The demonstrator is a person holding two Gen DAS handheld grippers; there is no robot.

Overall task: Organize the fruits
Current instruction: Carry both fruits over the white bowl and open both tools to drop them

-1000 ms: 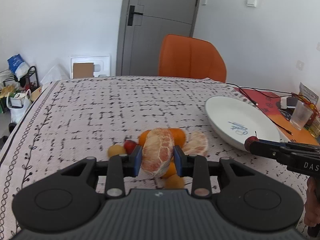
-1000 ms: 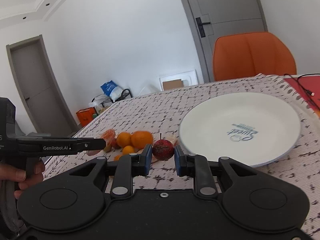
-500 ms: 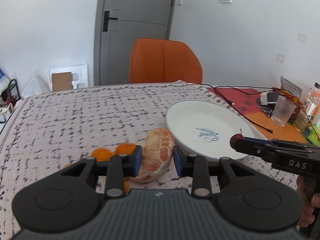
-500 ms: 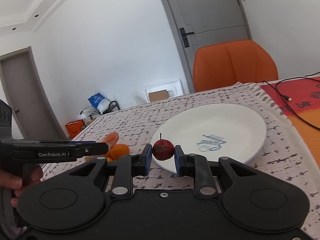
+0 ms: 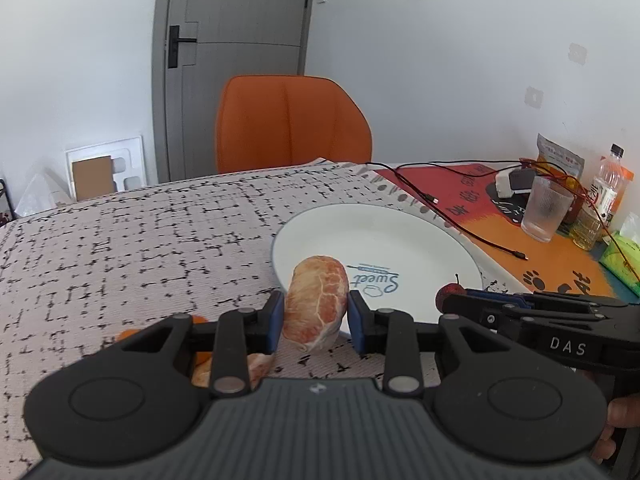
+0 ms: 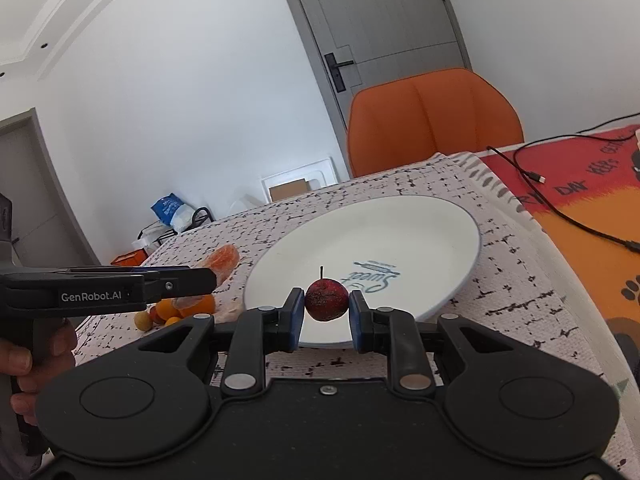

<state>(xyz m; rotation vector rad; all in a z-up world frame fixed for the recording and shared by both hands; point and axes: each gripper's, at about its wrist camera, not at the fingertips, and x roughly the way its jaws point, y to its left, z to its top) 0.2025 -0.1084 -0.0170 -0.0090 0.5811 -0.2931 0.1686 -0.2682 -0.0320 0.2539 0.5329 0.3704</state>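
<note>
Both grippers carry fruit toward the white plate (image 5: 452, 240); the step in hand is judged to be the placing.

Left gripper (image 5: 315, 316): its blue pads pinch a peeled citrus segment (image 5: 316, 304) across its middle. The segment stands roughly upright between the jaws, clear of the tablecloth (image 5: 140, 232), at the near left rim of the plate.

Right gripper (image 6: 323, 312): the jaws are pressed onto a small dark red fruit with a stem (image 6: 326, 299), stem upward. The fruit hangs over the near rim of the plate, not yet over the printed centre.

The remaining fruit, small oranges (image 6: 180, 307) and a small yellow fruit (image 6: 143, 321), lies in a heap on the tablecloth to the left of the plate.

Procedure, as advised:
1. Bring each fruit fully inside the rim before lowering. A release at the rim risks a roll onto the cloth.
2. Lower until the fruit touches or nearly touches the plate surface, then spread the jaws. The red fruit is round and is likely to roll if dropped.
3. Set the segment down on its long side; it is soft, so avoid extra squeeze.
4. Keep the two grippers apart over the plate. They approach from adjacent sides and the fingers may collide.
5. Stay clear of the cable (image 5: 452, 216) at the plate's far right.
</note>
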